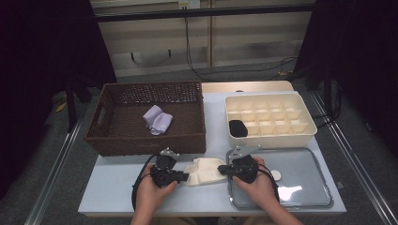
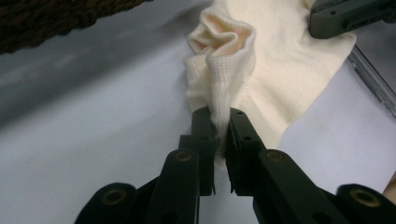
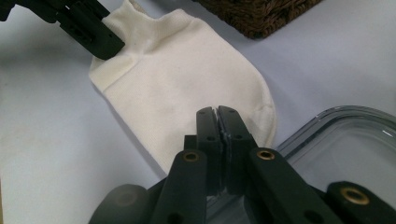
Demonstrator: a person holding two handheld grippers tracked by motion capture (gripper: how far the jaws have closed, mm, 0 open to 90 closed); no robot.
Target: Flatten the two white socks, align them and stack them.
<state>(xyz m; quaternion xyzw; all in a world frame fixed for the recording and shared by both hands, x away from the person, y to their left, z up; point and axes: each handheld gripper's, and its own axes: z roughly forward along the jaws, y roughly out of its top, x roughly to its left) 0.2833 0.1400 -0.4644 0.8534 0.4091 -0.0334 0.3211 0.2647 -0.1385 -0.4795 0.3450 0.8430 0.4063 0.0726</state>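
A cream sock (image 1: 204, 169) lies flat on the white table between my two grippers. My left gripper (image 1: 187, 177) is shut on its bunched cuff. The left gripper view has the ribbed fabric (image 2: 289, 60) pinched between the two black jaws of this left gripper (image 2: 219, 116). My right gripper (image 1: 221, 169) is shut on the sock's toe end, beside the clear tray. In the right gripper view the jaws of that right gripper (image 3: 217, 112) meet over the cream sock (image 3: 187, 79), and the left gripper (image 3: 88, 28) holds the far end.
A brown wicker basket (image 1: 145, 140) stands behind the left hand with a lilac sock pair (image 1: 157, 120) inside. A cream divided box (image 1: 272, 136) at the back right holds a black item (image 1: 238, 128). A clear tray (image 1: 305, 178) with a small white disc (image 1: 276, 175) lies at the front right.
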